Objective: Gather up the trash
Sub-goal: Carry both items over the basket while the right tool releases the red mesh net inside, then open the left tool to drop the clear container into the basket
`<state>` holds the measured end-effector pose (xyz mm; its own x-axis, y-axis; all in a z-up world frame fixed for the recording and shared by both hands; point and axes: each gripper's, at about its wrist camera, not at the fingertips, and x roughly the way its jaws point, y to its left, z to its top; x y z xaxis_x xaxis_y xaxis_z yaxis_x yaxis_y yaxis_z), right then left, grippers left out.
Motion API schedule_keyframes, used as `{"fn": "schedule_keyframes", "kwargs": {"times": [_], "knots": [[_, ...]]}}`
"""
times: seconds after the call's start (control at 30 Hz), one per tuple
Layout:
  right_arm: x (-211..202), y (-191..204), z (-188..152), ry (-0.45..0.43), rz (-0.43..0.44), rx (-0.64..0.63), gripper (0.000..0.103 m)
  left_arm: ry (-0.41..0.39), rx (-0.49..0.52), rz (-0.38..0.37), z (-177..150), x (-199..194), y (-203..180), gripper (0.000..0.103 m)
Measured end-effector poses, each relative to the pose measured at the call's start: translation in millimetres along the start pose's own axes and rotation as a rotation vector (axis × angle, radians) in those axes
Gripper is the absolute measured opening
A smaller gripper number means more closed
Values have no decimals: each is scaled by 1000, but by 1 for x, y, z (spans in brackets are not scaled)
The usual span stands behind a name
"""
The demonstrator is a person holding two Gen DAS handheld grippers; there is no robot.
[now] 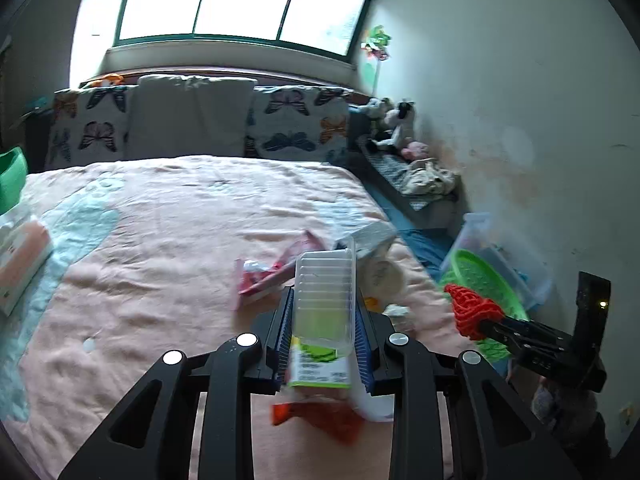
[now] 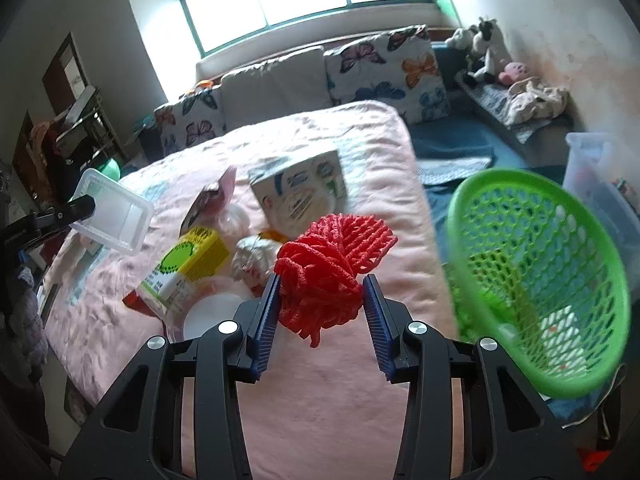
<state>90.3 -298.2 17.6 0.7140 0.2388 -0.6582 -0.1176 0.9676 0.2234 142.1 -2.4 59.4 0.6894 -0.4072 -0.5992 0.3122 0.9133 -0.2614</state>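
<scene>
— What does the left gripper (image 1: 322, 332) hold at the bottom centre of its own view?

— A clear plastic tray (image 1: 323, 292), clamped on its long sides between the blue pads (image 1: 283, 336); the jaws stand about the tray's width apart. In the right wrist view the same tray (image 2: 114, 212) hangs at the left edge, above the pink bedspread (image 2: 320, 380).

— And the right gripper (image 2: 322, 304)?

— Partly closed on a bundle of red foam netting (image 2: 326, 276), squeezed between its pads at frame centre.

— Where is the rest of the rubbish?

— Piled left of centre on the bed: a yellow-green carton (image 2: 188, 268), a white printed box (image 2: 298, 192), a pink wrapper (image 2: 212, 200). A green mesh basket (image 2: 536, 272) fills the right of the frame, just beside the bed's edge.
</scene>
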Motion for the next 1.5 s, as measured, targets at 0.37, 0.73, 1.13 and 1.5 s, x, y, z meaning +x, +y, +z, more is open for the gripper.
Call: {"fn": "schedule_keyframes", "kwargs": {"times": [0.37, 0.73, 1.13, 1.5], "knots": [[-32, -71, -5, -35, -129, 113, 42, 19, 74, -142, 24, 31, -73, 27], [-33, -124, -19, -4, -192, 187, 45, 68, 144, -233, 37, 78, -151, 27], [-38, -149, -31, -2, -203, 231, 56, 162, 185, -291, 40, 134, -208, 27], [-66, -155, -47, -34, -202, 244, 59, 257, 240, -298, 22, 181, -258, 27]]}}
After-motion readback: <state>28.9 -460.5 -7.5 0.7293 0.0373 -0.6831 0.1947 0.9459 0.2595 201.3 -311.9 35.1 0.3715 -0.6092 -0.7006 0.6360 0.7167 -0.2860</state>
